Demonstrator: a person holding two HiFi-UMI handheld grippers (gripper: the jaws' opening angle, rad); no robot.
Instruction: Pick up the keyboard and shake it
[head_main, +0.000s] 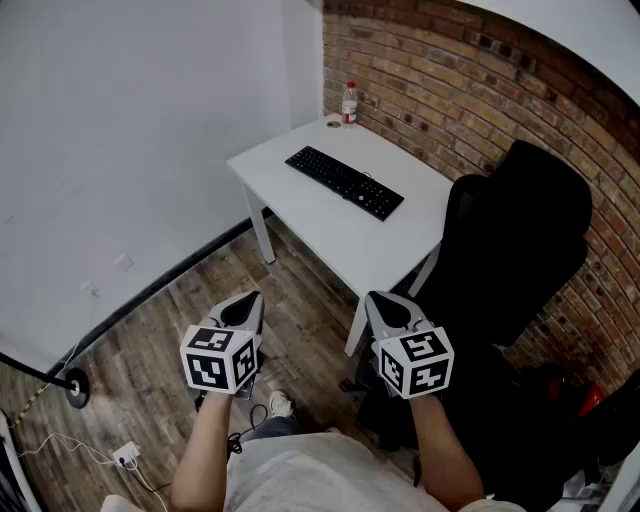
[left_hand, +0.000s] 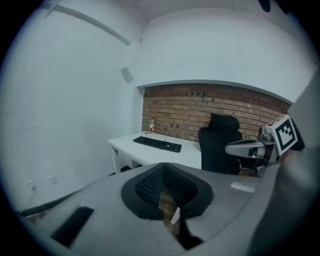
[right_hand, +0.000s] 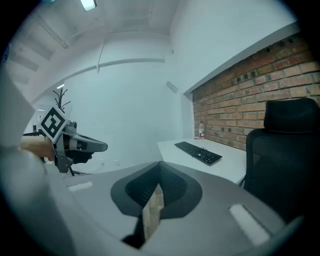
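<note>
Above the wood-plank floor (head_main: 150, 345), left gripper (head_main: 252, 303) and right gripper (head_main: 377, 303), jaws pressed together on nothing, ribbed black pads (left_hand: 150, 186), flat black keyboard (head_main: 344, 182) along the middle of the smooth white table (head_main: 330, 235).

An office: white desk (head_main: 330, 225), keyboard (head_main: 344, 182), swivel chair (head_main: 520, 240), brick wall (head_main: 480, 90).

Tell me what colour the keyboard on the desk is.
Black; the keyboard shows best in the head view, against the white desk.
</note>
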